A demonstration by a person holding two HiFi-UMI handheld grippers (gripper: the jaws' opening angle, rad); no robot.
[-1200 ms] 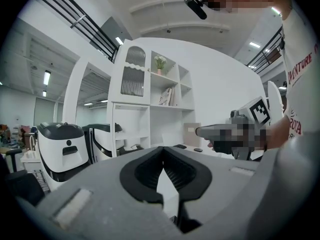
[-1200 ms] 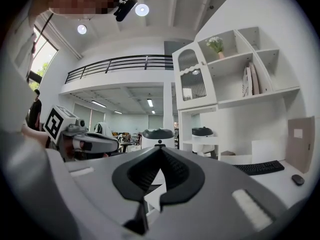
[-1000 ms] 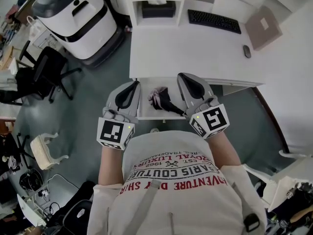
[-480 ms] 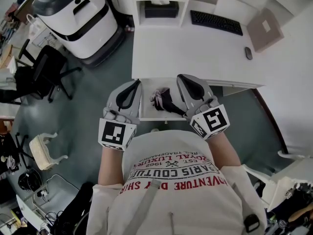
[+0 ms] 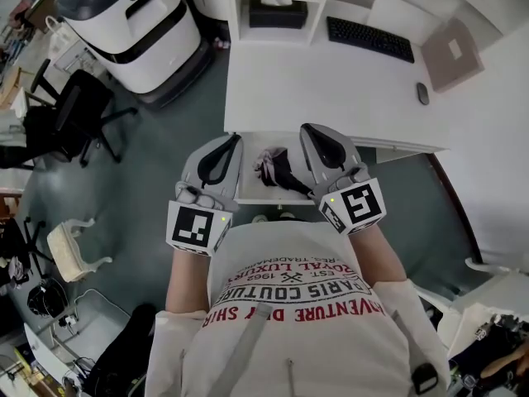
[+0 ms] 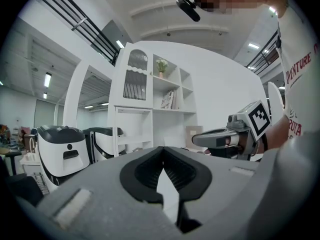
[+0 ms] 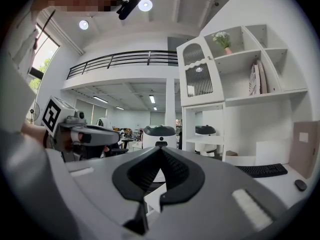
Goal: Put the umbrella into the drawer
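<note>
A folded dark umbrella (image 5: 274, 169) with a pinkish patterned end lies inside the open white drawer (image 5: 256, 195) under the desk's front edge. My left gripper (image 5: 231, 140) hovers at the drawer's left side and my right gripper (image 5: 310, 130) at its right side. Both point level toward the desk, above the drawer, and touch nothing. In the left gripper view my left gripper (image 6: 161, 152) has its jaws closed tip to tip with nothing between them, and the right gripper (image 6: 200, 139) shows beside it. My right gripper (image 7: 161, 152) is likewise shut and empty.
On the white desk (image 5: 322, 98) lie a black keyboard (image 5: 369, 38), a mouse (image 5: 423, 94) and a brown pad (image 5: 455, 52). A black box (image 5: 278, 13) sits in the shelf cubby. A white machine (image 5: 136, 23) and a black chair (image 5: 70, 118) stand at the left.
</note>
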